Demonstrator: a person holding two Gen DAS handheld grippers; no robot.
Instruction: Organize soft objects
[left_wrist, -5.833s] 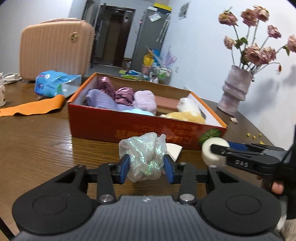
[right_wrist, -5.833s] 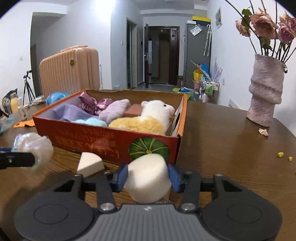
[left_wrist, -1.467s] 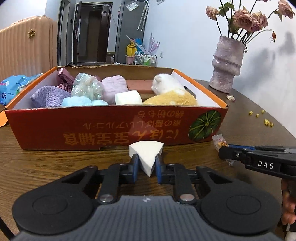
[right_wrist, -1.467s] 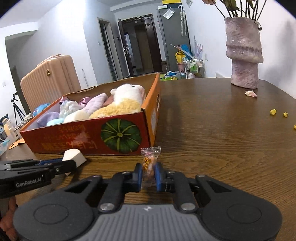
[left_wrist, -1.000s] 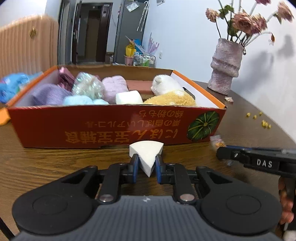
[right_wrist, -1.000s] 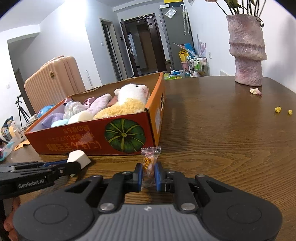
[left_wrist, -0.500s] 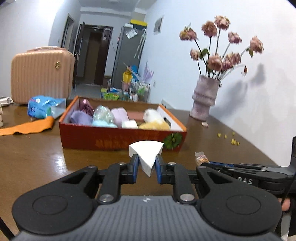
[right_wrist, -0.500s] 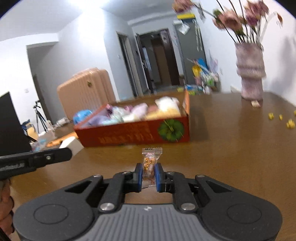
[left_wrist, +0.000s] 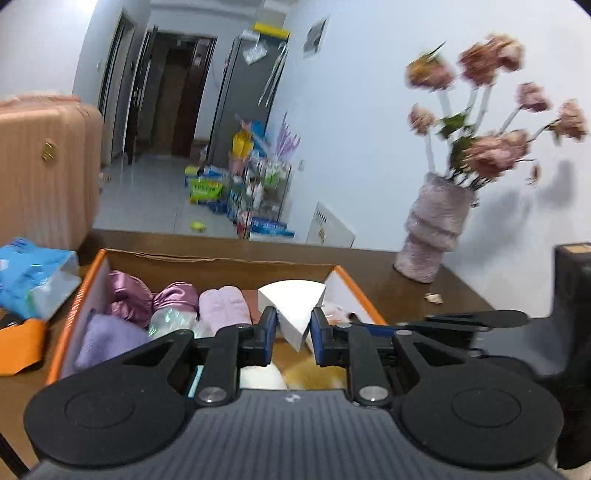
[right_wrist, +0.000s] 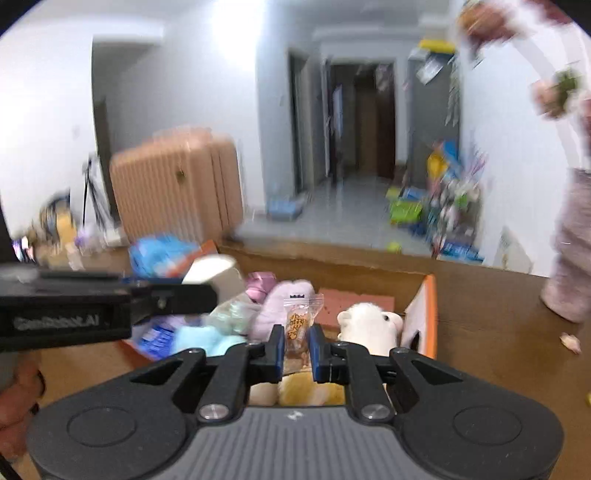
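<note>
My left claw (left_wrist: 293, 332) is clamped on a white wedge-shaped makeup sponge (left_wrist: 295, 303), its blue-lined fingers (left_wrist: 267, 330) pressing the narrow lower tip while the broad curved edge stands above them. My right claw (right_wrist: 296, 341) is pinched shut on a small clear-wrapped orange candy packet (right_wrist: 298, 320), held upright with its crimped top sticking out above the fingers.

Both claws hang over the orange-rimmed cardboard box (left_wrist: 85, 284), which sits on the brown wooden table (left_wrist: 402, 291). In the left wrist view the box holds, from 9 o'clock across toward 12, a lavender knitted bundle (left_wrist: 107, 338), shiny purple satin scrunchies (left_wrist: 147, 297), a crinkled clear-green plastic wad (left_wrist: 171, 319) and a pale pink plush roll (left_wrist: 221, 304). In the right wrist view a white-headed, yellow-bodied plush animal (right_wrist: 369, 326) lies just at 1 o'clock of the candy, with a pale blue fluffy piece (right_wrist: 199, 339) at 9 o'clock.

Outside the box, at 9 o'clock, lie a blue plastic pack (left_wrist: 35, 275) and an orange cloth (left_wrist: 20, 345); behind them stands a peach ribbed suitcase (left_wrist: 44, 173). At 2 o'clock a mauve textured vase of dried pink roses (left_wrist: 436, 229) stands on the table (the blooms are motion-blurred).
</note>
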